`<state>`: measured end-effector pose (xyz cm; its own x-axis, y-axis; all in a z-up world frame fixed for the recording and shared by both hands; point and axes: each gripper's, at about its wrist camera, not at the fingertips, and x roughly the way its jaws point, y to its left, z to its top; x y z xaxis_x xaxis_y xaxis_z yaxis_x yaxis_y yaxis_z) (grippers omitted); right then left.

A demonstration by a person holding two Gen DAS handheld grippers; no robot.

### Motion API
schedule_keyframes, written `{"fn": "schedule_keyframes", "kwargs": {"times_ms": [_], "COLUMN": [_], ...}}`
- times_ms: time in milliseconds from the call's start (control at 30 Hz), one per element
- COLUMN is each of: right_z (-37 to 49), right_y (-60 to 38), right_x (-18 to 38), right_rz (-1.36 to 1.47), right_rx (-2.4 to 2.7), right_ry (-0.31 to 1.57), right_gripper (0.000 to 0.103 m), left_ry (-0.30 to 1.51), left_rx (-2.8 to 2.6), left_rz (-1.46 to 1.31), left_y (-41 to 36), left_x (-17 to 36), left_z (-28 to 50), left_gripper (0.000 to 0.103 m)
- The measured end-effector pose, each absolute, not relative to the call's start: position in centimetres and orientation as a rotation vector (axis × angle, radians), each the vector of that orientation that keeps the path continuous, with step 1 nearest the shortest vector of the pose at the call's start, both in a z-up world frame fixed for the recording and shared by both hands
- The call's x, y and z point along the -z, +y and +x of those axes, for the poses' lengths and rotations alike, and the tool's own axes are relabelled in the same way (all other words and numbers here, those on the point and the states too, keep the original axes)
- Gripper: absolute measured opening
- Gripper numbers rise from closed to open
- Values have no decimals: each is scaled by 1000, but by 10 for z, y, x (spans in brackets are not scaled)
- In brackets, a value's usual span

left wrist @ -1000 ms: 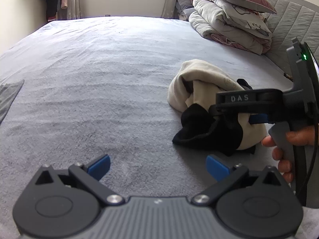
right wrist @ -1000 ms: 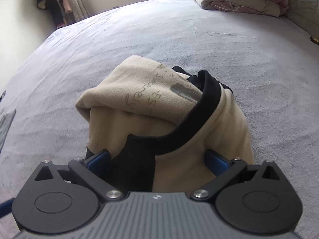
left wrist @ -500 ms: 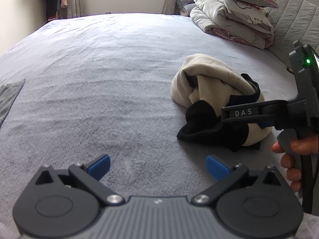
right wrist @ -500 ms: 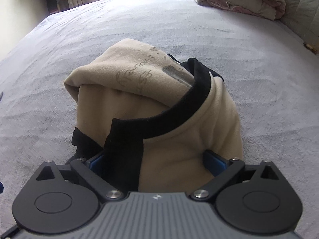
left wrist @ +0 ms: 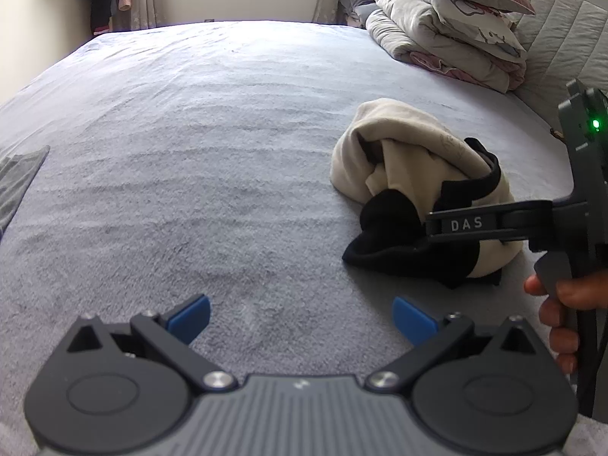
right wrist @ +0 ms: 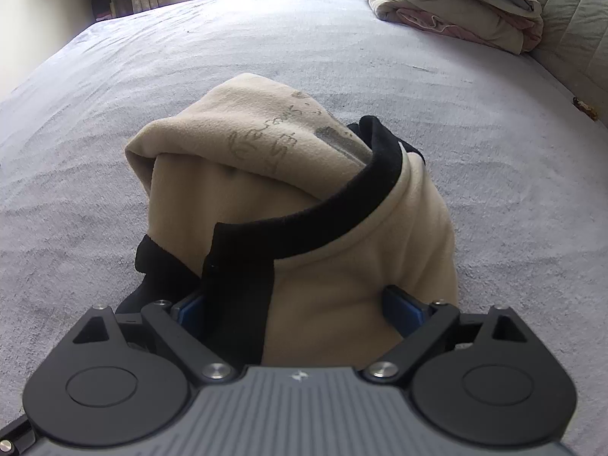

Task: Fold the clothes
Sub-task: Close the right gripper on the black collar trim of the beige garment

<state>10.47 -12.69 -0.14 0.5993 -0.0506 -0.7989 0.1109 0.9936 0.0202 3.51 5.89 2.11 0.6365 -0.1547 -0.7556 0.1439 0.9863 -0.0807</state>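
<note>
Grey bed [left wrist: 197,159] carries a crumpled beige-and-black garment [right wrist: 304,205] on its right side; right hand-held gripper [right wrist: 300,311] straddles it, jaws spread wide, while left hand-held gripper [left wrist: 300,317] hovers spread over bare cover

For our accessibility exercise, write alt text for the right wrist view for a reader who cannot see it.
A crumpled beige garment with black trim lies bunched on a grey bed, its near end between the wide-apart fingers of the right gripper. Folded bedding is piled at the far right corner.
</note>
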Motion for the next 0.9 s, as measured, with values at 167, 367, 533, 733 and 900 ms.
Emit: {"fn": "schedule_keyframes", "kwargs": {"times_ms": [167, 367, 533, 733, 900], "right_z": [105, 105, 104, 103, 101], "right_y": [-127, -126, -125, -125, -124], "right_x": [2, 2, 2, 1, 0], "right_rz": [69, 66, 60, 51, 50], "right_rx": [93, 94, 92, 90, 92], "right_ry": [921, 917, 911, 907, 904], "right_gripper": [96, 95, 92, 88, 86], "left_ry": [866, 872, 876, 881, 886], "left_rx": [171, 172, 171, 170, 169], "left_rz": [-11, -4, -1, 1, 4], "left_y": [59, 58, 58, 58, 58], "left_x": [-21, -20, -18, -17, -16], "left_z": [36, 36, 37, 38, 39], "left_gripper": [103, 103, 103, 103, 103]}}
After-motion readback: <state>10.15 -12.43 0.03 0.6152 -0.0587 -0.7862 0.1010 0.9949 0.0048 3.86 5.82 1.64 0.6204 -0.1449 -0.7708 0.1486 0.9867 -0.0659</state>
